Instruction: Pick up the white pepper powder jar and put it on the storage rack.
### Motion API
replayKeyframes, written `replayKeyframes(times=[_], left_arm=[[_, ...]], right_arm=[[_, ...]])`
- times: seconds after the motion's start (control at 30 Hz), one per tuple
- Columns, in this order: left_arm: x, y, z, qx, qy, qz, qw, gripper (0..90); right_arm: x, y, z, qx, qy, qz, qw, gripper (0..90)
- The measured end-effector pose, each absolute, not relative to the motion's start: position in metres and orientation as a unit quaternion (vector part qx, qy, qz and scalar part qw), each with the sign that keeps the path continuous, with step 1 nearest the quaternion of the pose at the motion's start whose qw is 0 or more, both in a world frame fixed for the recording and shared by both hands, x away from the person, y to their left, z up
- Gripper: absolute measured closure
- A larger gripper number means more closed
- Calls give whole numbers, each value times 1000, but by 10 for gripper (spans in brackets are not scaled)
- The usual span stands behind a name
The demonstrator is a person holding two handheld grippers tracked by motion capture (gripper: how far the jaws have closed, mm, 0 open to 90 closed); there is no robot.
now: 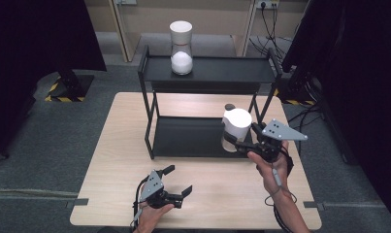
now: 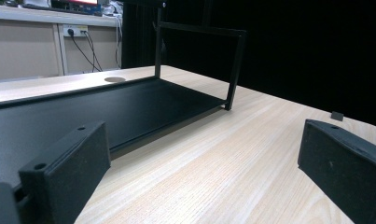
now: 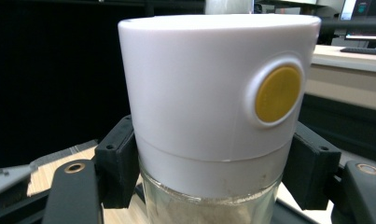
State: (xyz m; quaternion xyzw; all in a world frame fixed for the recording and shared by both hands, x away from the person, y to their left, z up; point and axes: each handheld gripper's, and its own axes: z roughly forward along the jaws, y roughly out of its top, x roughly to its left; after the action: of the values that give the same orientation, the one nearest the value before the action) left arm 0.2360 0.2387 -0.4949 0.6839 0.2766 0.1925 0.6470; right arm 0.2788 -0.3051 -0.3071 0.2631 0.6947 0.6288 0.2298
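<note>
The white-capped glass jar [image 1: 236, 128] is clamped in the right gripper [image 1: 242, 141], held above the right end of the black rack's [image 1: 203, 138] lower shelf; its pads [image 3: 116, 161] press the jar just below the cap, which carries a yellow disc [image 3: 277, 94]. A second jar [image 1: 181, 47] stands on the top shelf. The rack sits on a pale wood counter [image 1: 115, 160] over grey carpet, dark curtains either side. The held jar's base is cut off in the right gripper view. The left gripper [image 1: 178, 182] rests low near the counter's front edge, jaws wide with nothing between them.
</note>
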Motion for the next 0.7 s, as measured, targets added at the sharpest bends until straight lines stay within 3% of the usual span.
replayKeyframes(times=[0.7], left_arm=[[236,239,-495,684,278,192,647,15]], right_arm=[[310,-288,-223,250,696,635,222,309]])
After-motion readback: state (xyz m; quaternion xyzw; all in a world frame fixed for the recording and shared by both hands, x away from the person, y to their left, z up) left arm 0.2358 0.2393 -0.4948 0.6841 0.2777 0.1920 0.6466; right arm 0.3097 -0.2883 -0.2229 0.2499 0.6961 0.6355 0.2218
